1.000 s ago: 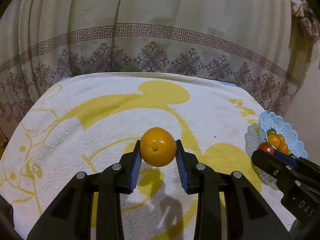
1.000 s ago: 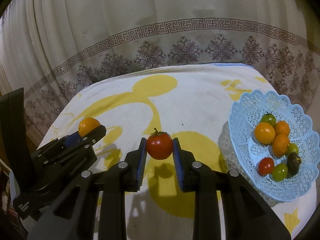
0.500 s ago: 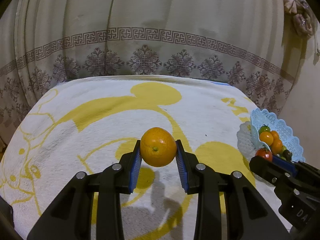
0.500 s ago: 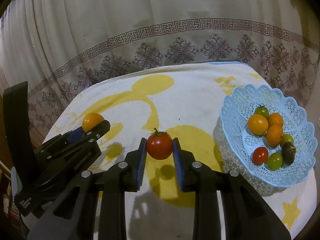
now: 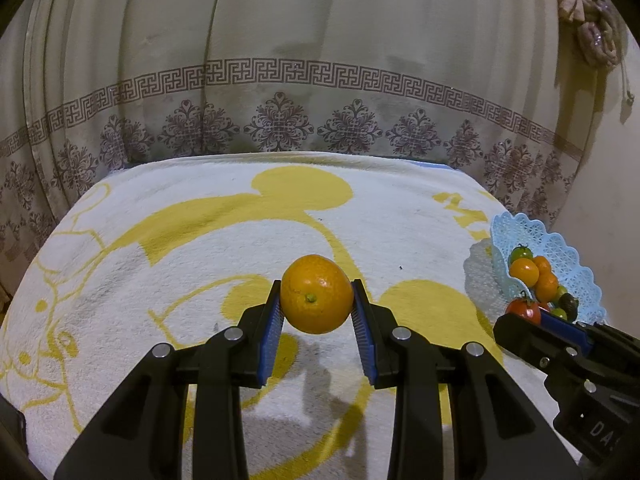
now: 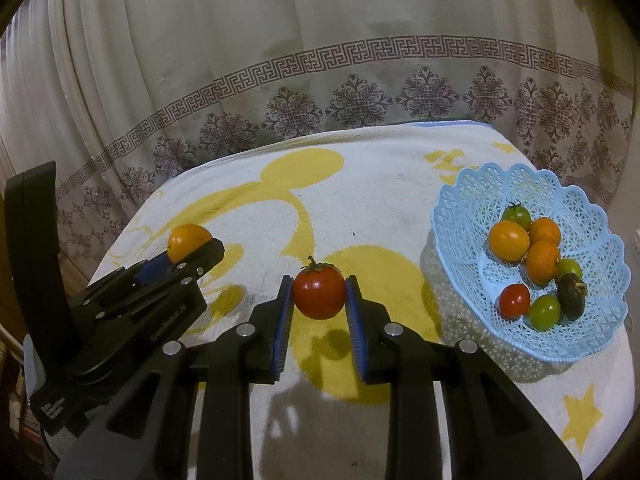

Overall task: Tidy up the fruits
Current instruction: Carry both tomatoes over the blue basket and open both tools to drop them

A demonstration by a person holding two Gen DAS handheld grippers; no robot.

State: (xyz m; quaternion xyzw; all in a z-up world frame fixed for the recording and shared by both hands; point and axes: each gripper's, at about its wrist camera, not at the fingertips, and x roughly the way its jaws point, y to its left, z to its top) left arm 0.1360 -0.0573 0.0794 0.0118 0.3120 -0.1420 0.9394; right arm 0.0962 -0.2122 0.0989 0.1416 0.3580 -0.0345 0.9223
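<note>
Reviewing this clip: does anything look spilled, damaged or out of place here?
Nothing is spilled or askew. One oddity: a dark, shrivelled fruit lies in the blue basket among fresh-looking ones. The left gripper holds an orange, and the right gripper a red tomato, both clear of the towel.

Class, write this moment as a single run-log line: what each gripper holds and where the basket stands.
left gripper: shut on orange | right gripper: shut on red tomato | both held above towel | blue basket: right side, holds fruit
</note>
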